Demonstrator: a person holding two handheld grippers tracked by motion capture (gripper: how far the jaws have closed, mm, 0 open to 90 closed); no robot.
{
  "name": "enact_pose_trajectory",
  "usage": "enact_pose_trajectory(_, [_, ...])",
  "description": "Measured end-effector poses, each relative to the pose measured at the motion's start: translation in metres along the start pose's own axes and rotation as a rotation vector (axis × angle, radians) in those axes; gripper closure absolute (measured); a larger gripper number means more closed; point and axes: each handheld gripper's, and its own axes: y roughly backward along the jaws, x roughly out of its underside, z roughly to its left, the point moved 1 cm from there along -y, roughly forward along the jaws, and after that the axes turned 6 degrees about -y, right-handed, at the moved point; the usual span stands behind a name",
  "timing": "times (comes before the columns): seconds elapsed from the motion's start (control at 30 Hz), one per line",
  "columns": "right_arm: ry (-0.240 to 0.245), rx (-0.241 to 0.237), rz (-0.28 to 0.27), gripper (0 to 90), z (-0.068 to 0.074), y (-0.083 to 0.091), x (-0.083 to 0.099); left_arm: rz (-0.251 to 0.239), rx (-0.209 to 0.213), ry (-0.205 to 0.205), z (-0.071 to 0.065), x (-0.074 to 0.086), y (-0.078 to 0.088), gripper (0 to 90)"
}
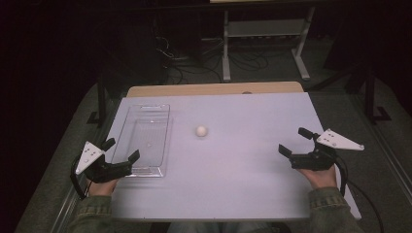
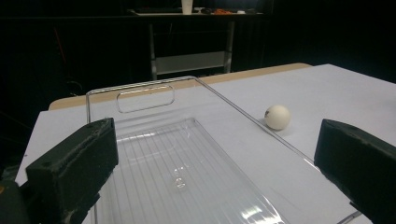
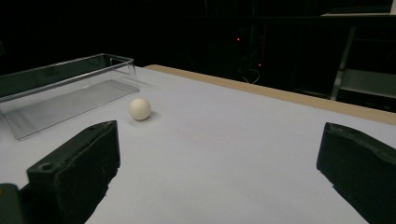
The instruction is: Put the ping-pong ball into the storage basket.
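A small white ball (image 1: 201,130) rests on the white table (image 1: 233,184), just right of a clear plastic tray (image 1: 144,138) that holds nothing. My left gripper (image 1: 121,149) hovers at the tray's near left corner, jaws wide open with nothing between them. At the table's right edge my right gripper (image 1: 297,141) is open too, nothing in its jaws. The left gripper view looks along the tray (image 2: 187,154) with the ball (image 2: 277,116) beyond its right wall. In the right gripper view the ball (image 3: 139,108) lies far ahead, beside the tray (image 3: 60,93).
A wooden strip (image 1: 214,89) borders the table's far edge. Beyond it stands a metal shelf frame (image 1: 265,39) with cables on the dark floor. Open table surface lies between the two grippers.
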Motion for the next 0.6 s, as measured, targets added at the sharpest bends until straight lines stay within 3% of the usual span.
enact_pose_trajectory(0.17, [-0.001,-0.005,0.009,0.0,0.0005,-0.001,0.0011,-0.005,0.004,0.007,0.0004,0.0,-0.0001,0.0])
enact_pose_trajectory(0.47, [-0.017,-0.003,0.018,0.0,0.0003,-0.0011,0.0031,-0.002,0.006,-0.018,-0.0014,-0.0022,-0.0005,0.0])
enact_pose_trajectory(0.53, [-0.023,-0.005,0.009,0.0,0.0005,-0.0008,0.003,-0.01,0.026,0.003,-0.0019,-0.0041,0.0,0.0])
enact_pose_trajectory(0.6, [-0.014,-0.004,0.009,0.0,0.001,-0.0013,0.0028,-0.008,0.01,0.013,-0.001,-0.0046,-0.0014,0.0])
